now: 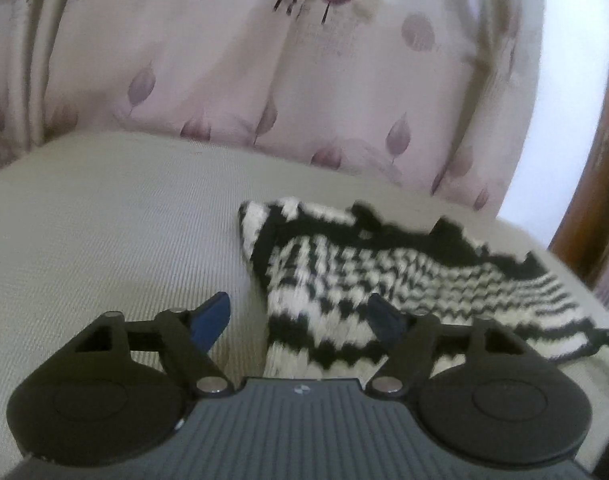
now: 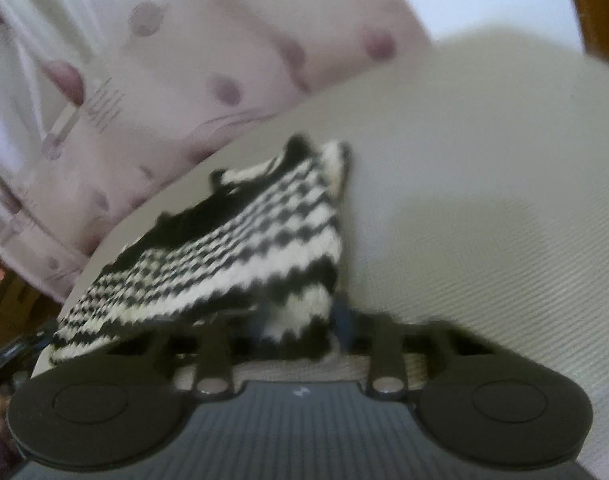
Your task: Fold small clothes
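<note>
A small black-and-white knitted garment [image 1: 384, 276] lies on a beige ribbed cushion [image 1: 104, 232]. My left gripper [image 1: 302, 316] is open, its blue-tipped fingers [image 1: 214, 316] straddling the garment's near left corner just above it. In the right wrist view the same garment [image 2: 240, 240] is lifted and draped toward the camera. My right gripper [image 2: 300, 320] is shut on the garment's near edge, its fingers close together and partly covered by the knit.
A pink curtain with purple leaf prints [image 1: 264, 60] hangs right behind the cushion. A brown wooden frame [image 1: 600, 160] stands at the right. The cushion extends to the left in the left wrist view and to the right [image 2: 484, 200] in the right wrist view.
</note>
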`<state>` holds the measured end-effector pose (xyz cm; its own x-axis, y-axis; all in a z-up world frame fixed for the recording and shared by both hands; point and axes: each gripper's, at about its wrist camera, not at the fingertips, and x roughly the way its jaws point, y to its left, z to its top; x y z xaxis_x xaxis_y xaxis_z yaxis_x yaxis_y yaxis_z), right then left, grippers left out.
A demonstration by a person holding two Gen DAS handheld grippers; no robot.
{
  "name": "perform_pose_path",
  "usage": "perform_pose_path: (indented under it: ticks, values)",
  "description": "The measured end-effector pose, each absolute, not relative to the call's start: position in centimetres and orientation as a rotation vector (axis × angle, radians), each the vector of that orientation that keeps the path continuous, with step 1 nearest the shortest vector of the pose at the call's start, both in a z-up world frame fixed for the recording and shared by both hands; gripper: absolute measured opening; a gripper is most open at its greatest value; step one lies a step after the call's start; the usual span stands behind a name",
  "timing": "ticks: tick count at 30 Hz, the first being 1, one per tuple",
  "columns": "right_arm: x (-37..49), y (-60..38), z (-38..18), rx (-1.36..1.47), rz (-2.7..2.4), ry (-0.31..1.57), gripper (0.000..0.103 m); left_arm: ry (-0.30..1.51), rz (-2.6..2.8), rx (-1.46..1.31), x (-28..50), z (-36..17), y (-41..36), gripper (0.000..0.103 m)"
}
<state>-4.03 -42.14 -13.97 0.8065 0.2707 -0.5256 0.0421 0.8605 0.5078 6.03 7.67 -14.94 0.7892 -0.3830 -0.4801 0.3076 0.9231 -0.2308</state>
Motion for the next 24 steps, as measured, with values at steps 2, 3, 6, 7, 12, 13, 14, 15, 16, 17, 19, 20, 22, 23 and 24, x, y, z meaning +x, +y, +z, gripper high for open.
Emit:
perform_pose_path:
  ticks: [2,3,6,7,12,13,14,15,16,17,19,20,22,23,24]
  values:
    - [-5.4,-41.7,-13.7,0.496,0.119,0.615,0.009,0.572,-0.374,-0.152,6.1,-15.7,7.9,0.061]
    - [-6.2,-42.0,-13.6,0.512,0.124,0.611,0.009,0.577,-0.367,-0.15,6.0,-16.1,8.2,0.061]
    - [-7.8,-42.6,-14.6,0.487,0.118,0.657,0.009,0.584,-0.37,-0.172,5.9,-17.1,8.8,0.063]
    - [-7.9,-43.2,-15.1,0.515,0.136,0.657,0.009,0.573,-0.369,-0.166,5.9,-17.1,8.7,0.063]
    - [-6.7,-44.0,-12.6,0.564,0.14,0.606,0.016,0.569,-0.365,-0.157,5.6,-16.5,8.5,0.062]
    - [-6.8,-43.6,-11.6,0.534,0.116,0.578,0.02,0.559,-0.366,-0.177,5.4,-16.1,8.7,0.062]
    - [-6.9,-43.1,-10.8,0.498,0.104,0.546,0.023,0.542,-0.362,-0.188,5.2,-15.7,8.8,0.062]
    - [-6.8,-42.4,-10.0,0.462,0.105,0.514,0.023,0.521,-0.356,-0.193,5.2,-15.0,8.9,0.062]
    - [-6.6,-41.5,-9.2,0.43,0.116,0.488,0.023,0.506,-0.356,-0.196,5.3,-14.5,8.9,0.062]
    - [-6.1,-40.5,-8.6,0.402,0.133,0.471,0.023,0.498,-0.358,-0.197,5.6,-14.1,8.8,0.062]
    - [-4.4,-38.3,-7.9,0.337,0.162,0.467,0.023,0.502,-0.349,-0.19,6.5,-13.5,8.3,0.06]
    - [-3.2,-37.0,-7.8,0.294,0.17,0.474,0.023,0.506,-0.347,-0.188,7.0,-13.3,8.0,0.06]
    - [-1.1,-35.1,-8.0,0.249,0.194,0.497,0.023,0.54,-0.352,-0.169,8.6,-13.0,7.2,0.063]
    - [0.0,-34.2,-8.2,0.235,0.21,0.508,0.023,0.561,-0.352,-0.155,9.5,-12.9,6.8,0.063]
    - [0.9,-33.5,-8.6,0.213,0.211,0.516,0.023,0.581,-0.362,-0.147,10.4,-12.9,6.5,0.064]
